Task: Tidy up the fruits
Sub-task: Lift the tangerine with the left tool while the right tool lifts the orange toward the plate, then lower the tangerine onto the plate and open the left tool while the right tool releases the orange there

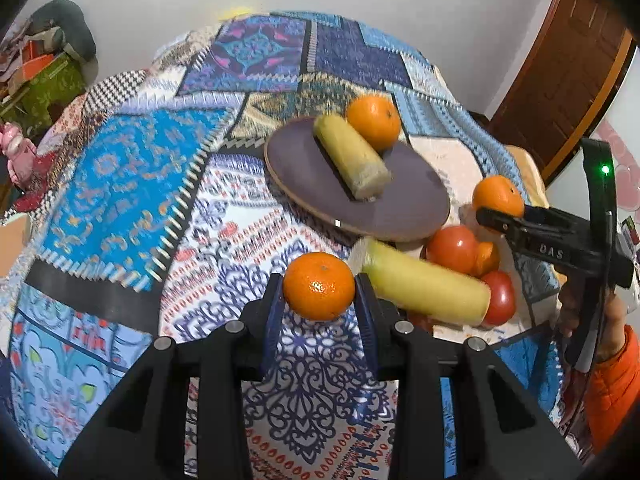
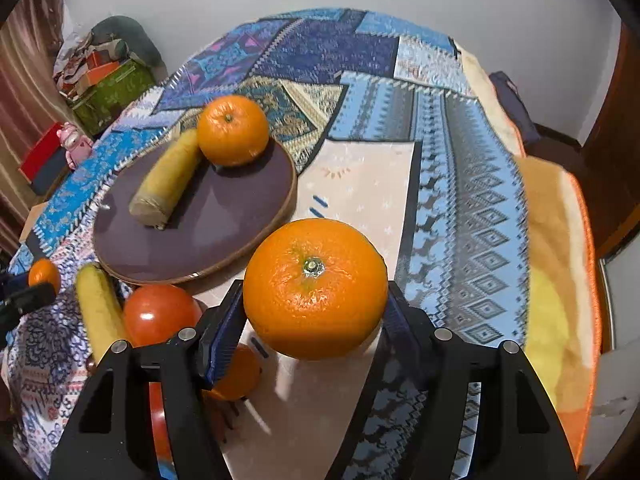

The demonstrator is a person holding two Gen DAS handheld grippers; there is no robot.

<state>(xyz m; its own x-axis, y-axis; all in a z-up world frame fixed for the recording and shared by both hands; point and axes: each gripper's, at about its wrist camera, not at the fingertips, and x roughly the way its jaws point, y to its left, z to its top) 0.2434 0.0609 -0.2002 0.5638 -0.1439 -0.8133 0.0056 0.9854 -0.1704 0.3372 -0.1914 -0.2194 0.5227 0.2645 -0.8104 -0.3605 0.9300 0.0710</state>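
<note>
Orange fruit is held in both tools now. The left hand-held gripper is closed on a small orange, its blue pads pressing the two sides, and the fruit hangs above the patterned cloth, near the plate. The right hand-held gripper is closed on a bigger orange, stem up, also lifted, just beside the plate rim.

On the plate lie already one orange and one corn piece, touching each other. Beside the plate there are a second corn, tomatoes and one more small orange, close together.

I judge that the step is to carry both oranges to the plate. To do it well, lower each one on the bare dark part, not on the corn, and let it touch the surface before the fingers open, because a round fruit rolls easily off a flat plate. It is better to place one fruit at a time, so the two tools do not meet over the plate. Keep the squeeze light; the peel is soft.
</note>
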